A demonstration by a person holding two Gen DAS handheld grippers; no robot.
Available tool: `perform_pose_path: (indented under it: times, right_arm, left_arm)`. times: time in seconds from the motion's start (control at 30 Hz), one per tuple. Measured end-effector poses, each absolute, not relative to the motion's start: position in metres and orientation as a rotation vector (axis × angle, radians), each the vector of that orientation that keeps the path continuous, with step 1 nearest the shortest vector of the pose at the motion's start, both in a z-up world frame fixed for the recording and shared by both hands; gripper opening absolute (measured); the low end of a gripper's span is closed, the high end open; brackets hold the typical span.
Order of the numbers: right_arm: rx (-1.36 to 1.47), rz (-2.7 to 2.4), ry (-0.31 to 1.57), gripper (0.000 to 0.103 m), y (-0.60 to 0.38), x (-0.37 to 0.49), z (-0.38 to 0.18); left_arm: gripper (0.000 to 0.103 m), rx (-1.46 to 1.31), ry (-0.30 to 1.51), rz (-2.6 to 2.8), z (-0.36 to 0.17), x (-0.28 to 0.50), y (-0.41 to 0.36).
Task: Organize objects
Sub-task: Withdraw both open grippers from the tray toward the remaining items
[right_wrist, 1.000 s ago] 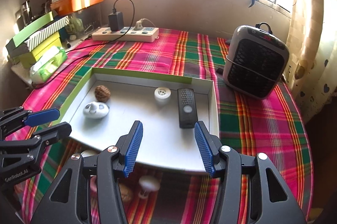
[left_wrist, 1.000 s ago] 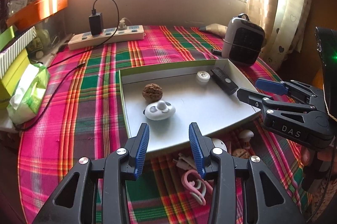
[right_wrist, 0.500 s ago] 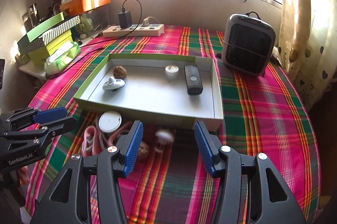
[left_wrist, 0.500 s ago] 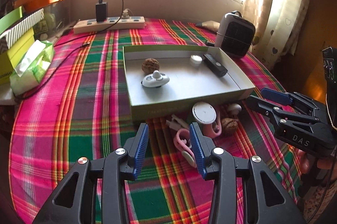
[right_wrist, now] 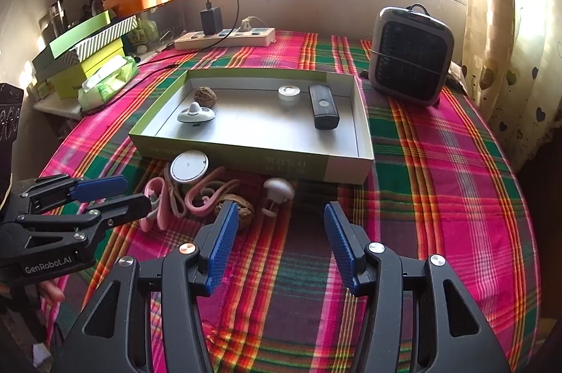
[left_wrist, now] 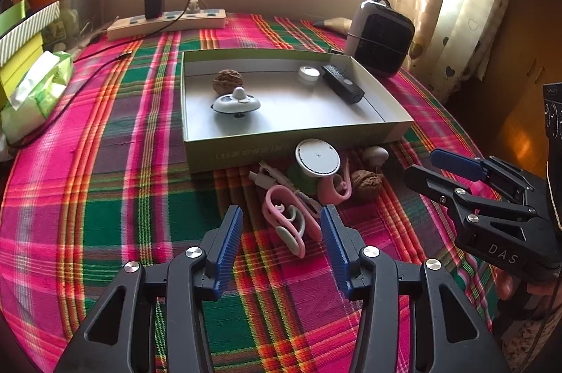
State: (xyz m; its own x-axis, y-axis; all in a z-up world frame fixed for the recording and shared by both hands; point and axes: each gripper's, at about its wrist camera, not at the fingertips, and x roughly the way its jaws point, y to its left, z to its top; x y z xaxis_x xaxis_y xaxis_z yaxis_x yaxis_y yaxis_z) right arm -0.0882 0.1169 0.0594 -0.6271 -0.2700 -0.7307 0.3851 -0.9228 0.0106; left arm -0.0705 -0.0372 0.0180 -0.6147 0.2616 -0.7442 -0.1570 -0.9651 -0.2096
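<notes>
A shallow green-edged box tray (left_wrist: pixel 281 146) lies on the plaid cloth. It holds a walnut (left_wrist: pixel 227 81), a white knobbed gadget (left_wrist: pixel 236 102), a small white cap (left_wrist: pixel 309 74) and a black remote (left_wrist: pixel 342 83). Loose in front of it are a white disc (left_wrist: pixel 318 157), pink clips (left_wrist: pixel 291 218), a second walnut (right_wrist: pixel 235 211) and a white mushroom-shaped piece (right_wrist: pixel 278 190). My left gripper (left_wrist: pixel 281 211) hovers short of the pink clips, its jaws opening, nothing pressed between them. My right gripper (right_wrist: pixel 281 208) stands open and bare, just short of the walnut and the mushroom piece.
A small heater (right_wrist: pixel 411 53) stands at the back right by the curtain. A power strip (right_wrist: pixel 224 37) with a charger lies along the back wall. Stacked boxes (right_wrist: pixel 84 50) and a tissue pack (left_wrist: pixel 35 92) sit at the left edge.
Both grippers have drawn back from over the tray to its near side, so the loose items in front now show. The left jaws have spread wider; the right jaws are unchanged.
</notes>
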Motion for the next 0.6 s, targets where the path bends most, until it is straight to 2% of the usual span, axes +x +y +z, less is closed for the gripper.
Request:
perform_pose_path:
  times: [0.6]
  right_arm:
    - [1.132,-2.463,0.204,0.052,0.105,-0.091,0.047]
  left_arm:
    - [0.045,-1.309,-0.139,2.604,0.007,-0.076,-0.034]
